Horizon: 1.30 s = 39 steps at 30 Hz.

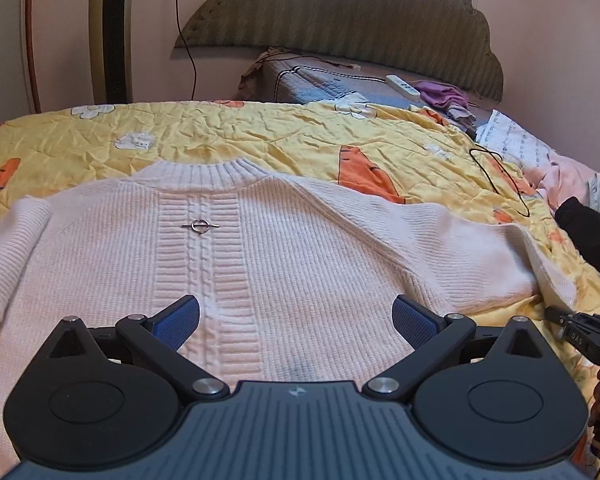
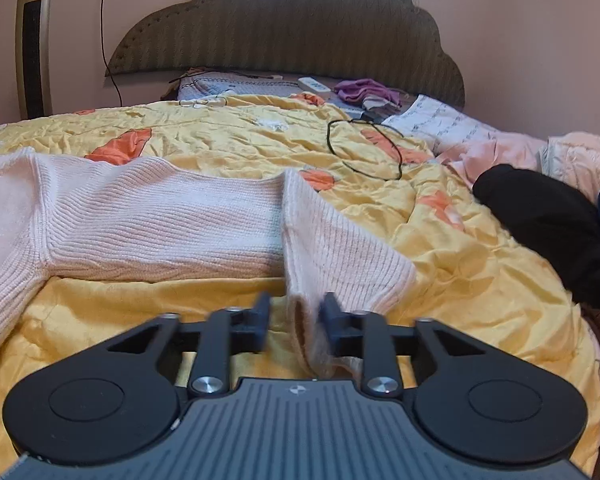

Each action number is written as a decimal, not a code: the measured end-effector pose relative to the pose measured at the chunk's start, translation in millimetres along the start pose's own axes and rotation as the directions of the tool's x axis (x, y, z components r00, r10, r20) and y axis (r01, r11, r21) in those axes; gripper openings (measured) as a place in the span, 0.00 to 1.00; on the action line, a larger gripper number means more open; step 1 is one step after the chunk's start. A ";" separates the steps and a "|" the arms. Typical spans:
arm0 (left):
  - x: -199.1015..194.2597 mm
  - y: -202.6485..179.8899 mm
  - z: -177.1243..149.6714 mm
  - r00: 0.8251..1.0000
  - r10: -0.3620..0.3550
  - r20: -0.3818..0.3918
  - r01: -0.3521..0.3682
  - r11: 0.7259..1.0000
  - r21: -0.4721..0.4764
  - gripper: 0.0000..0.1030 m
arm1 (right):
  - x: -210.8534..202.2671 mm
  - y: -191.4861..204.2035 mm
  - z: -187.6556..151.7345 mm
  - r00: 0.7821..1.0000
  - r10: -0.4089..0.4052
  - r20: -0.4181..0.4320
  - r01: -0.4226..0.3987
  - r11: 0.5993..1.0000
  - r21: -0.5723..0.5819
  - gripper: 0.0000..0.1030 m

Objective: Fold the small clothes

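Note:
A pale pink knit sweater point(image 1: 284, 256) lies flat on the yellow carrot-print quilt point(image 1: 260, 136), collar toward the headboard, a metal ring pin on its centre cable band. My left gripper point(image 1: 296, 316) is open over the sweater's lower body, blue pads wide apart, holding nothing. In the right wrist view the sweater's sleeve point(image 2: 204, 224) runs out to the right and its cuff end point(image 2: 320, 308) bends back toward me. My right gripper point(image 2: 296, 320) has its jaws close on either side of that cuff, blurred; a gap shows on the left side.
A black hair band loop point(image 2: 364, 152) lies on the quilt. A black garment point(image 2: 548, 228) and pink clothes point(image 2: 500, 152) lie at the right. A remote point(image 2: 314, 85), purple cloth point(image 2: 364, 90) and a folded blanket lie by the headboard point(image 2: 284, 28). A standing air conditioner point(image 2: 34, 40) is far left.

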<state>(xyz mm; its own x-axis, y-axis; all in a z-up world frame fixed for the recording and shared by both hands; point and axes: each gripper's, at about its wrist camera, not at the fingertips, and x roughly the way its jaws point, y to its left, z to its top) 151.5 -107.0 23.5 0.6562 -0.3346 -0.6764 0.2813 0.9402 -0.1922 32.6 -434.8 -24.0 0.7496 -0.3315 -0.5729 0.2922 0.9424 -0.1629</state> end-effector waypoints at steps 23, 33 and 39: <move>12.1 -50.3 -11.2 0.984 -0.092 0.155 0.054 0.971 0.233 1.00 | 29.9 122.0 124.3 0.574 0.818 0.018 -0.723 0.497 0.479 0.10; 46.3 -41.8 0.4 0.993 -0.080 0.092 0.062 0.980 0.188 0.33 | 20.8 135.7 127.2 0.526 0.843 -0.114 -0.746 0.522 0.413 0.10; 69.2 -20.6 2.9 0.996 -0.084 -0.014 0.084 0.996 0.000 0.06 | 25.4 138.0 117.8 0.505 0.856 -0.115 -0.750 0.500 0.434 0.11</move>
<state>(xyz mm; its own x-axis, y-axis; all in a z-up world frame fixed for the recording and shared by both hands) 193.1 -149.7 -17.2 0.6203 -0.4112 -0.6679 0.3352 0.9088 -0.2483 162.0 -318.5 33.5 0.5602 0.6444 -0.5204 -0.1583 0.7000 0.6964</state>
